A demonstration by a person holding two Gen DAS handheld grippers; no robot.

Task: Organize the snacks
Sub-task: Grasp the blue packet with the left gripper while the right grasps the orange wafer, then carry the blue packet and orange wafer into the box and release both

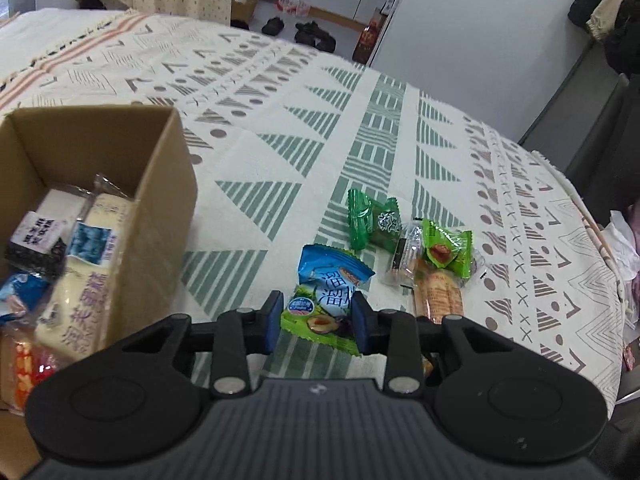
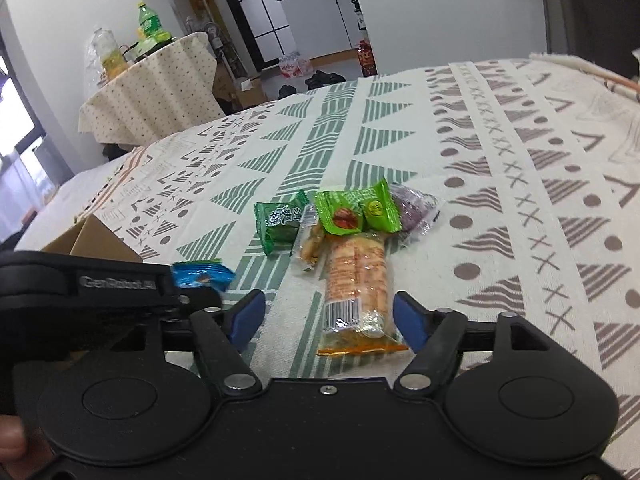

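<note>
My left gripper is shut on a blue-and-green plum snack packet, which shows in the right wrist view as a blue packet held off the cloth. To its left stands an open cardboard box holding several snacks. My right gripper is open, its blue pads on either side of a long orange biscuit packet that lies flat, with a gap on the left side. Behind that lie a dark green packet, a light green packet, a clear-wrapped biscuit and a purple packet.
A patterned tablecloth covers the table, whose right edge drops off near the snack pile. A small side table with bottles stands beyond the far edge. Shoes and boxes lie on the floor.
</note>
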